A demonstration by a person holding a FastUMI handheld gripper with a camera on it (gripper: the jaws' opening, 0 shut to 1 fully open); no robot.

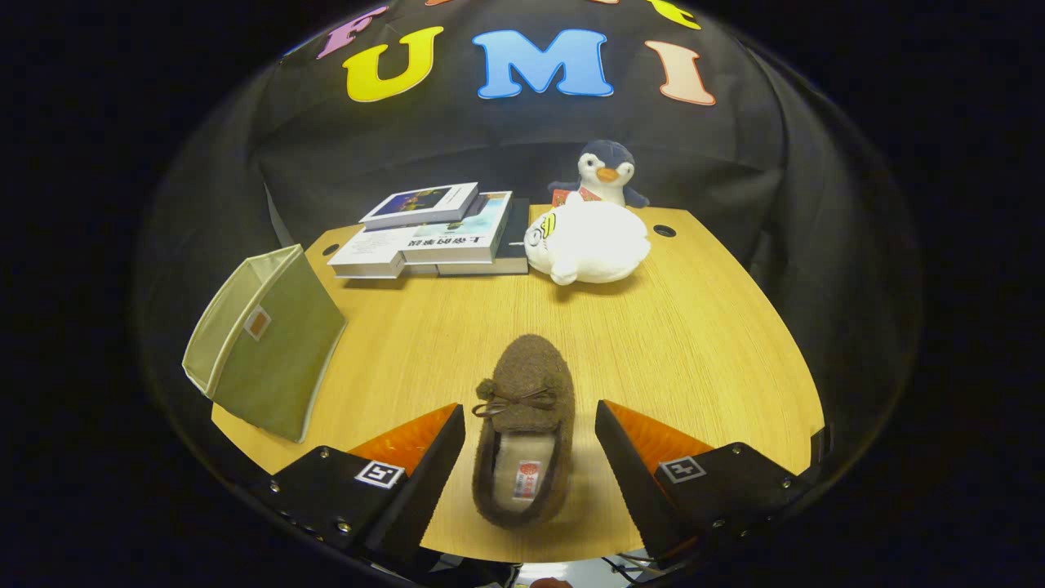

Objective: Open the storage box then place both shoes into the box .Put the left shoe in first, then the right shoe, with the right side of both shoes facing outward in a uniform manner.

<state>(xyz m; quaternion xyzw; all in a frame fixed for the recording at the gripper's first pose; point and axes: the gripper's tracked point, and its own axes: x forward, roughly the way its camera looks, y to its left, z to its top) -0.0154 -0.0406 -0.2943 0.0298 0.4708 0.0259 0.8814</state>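
Far to the left, at the near-left edge of the wooden table (702,327), stands one green fabric storage box (273,347), its mouth turned leftward and its flat side with a small patch facing the fingers. It looks already unfolded (whether it is fully open I cannot tell from this angle).

Moving right, at the far side of the table lies a stack of books (437,233): three can be counted for sure, perhaps a fourth dark one underneath.

In the middle, near, sits one brown fuzzy shoe (526,425), a moccasin with a small bow, its toe pointing away and its heel toward the camera. It rests on the table between the two fingers of the gripper (529,445), which are spread wide, released, with a gap on each side and touching nothing. Only this one shoe can be counted.

Right of the books lie two soft toys: a white plush (589,241) and, just behind it, a penguin (606,173).

By my reading, the step in hand is picking up the first shoe. Which foot it belongs to is hard to judge. The next move calls for clenching the fingers on the shoe's sides, lifting, then carrying it left to the box mouth.
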